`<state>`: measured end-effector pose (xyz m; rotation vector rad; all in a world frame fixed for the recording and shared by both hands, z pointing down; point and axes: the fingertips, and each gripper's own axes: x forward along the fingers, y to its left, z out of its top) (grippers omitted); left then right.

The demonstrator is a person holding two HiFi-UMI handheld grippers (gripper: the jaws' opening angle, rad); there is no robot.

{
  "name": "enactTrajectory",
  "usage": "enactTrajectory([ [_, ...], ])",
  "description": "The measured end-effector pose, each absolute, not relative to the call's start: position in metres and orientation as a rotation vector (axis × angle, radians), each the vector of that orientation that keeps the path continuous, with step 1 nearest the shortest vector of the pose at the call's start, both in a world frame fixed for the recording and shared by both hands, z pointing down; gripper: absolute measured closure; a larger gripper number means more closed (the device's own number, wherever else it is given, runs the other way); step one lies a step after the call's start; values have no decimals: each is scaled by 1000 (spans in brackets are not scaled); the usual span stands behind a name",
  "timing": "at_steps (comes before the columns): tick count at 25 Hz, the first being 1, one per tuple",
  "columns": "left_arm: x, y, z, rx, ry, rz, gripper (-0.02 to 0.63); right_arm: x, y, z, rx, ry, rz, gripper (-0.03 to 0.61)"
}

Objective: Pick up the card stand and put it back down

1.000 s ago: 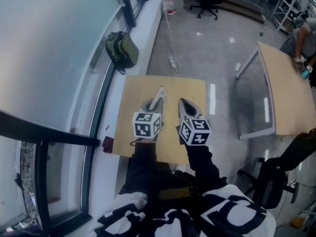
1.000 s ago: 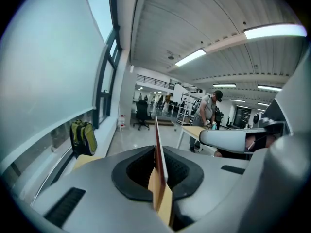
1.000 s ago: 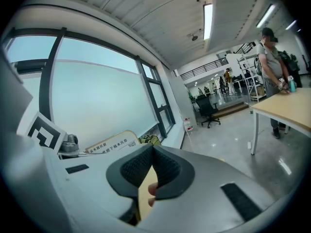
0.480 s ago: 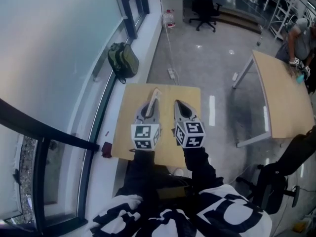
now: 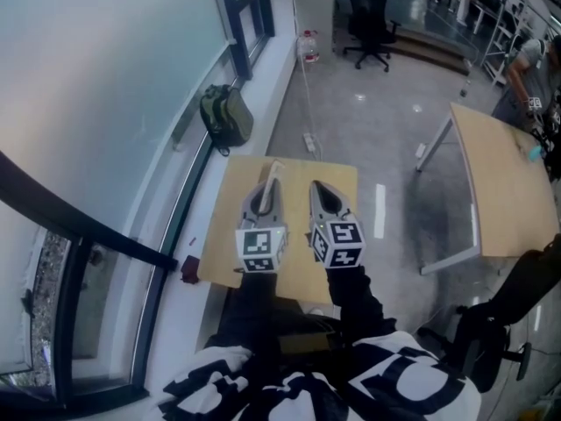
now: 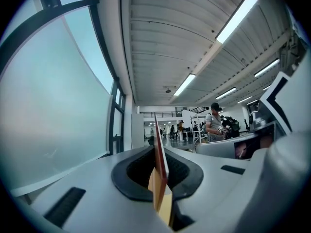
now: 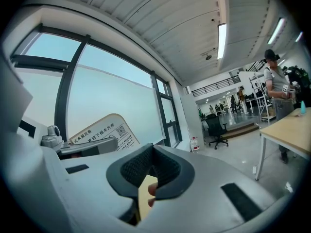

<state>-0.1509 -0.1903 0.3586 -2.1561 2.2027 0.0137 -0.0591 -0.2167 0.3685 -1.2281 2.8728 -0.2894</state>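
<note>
Card stand (image 6: 159,154) was gripped edge-on between the clenched fingers (image 6: 130,173) of the left gripper (image 5: 267,189), held over the table (image 5: 224,235) near its far edge, right gripper (image 5: 320,189) fingers were pressed together beside it.

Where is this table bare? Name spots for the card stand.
The table shows nothing lying on it. Widest free strip: between the left hand-held gripper and the window-side edge. A narrower band runs past both tips to the far edge. The middle is crowded: the left hand-held gripper, holding the card stand, hangs beside the right hand-held gripper.
</note>
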Motion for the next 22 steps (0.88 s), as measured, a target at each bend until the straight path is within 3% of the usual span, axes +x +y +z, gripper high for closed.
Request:
enactTrajectory([
  [10, -147, -197, 354, -2189, 2143, 16, 589, -63, -216, 359, -1206, 2853, -244, 557],
  [22, -91, -219, 358, -2345, 1969, 23, 589, -9, -230, 356, -1382, 2744, -213, 557],
])
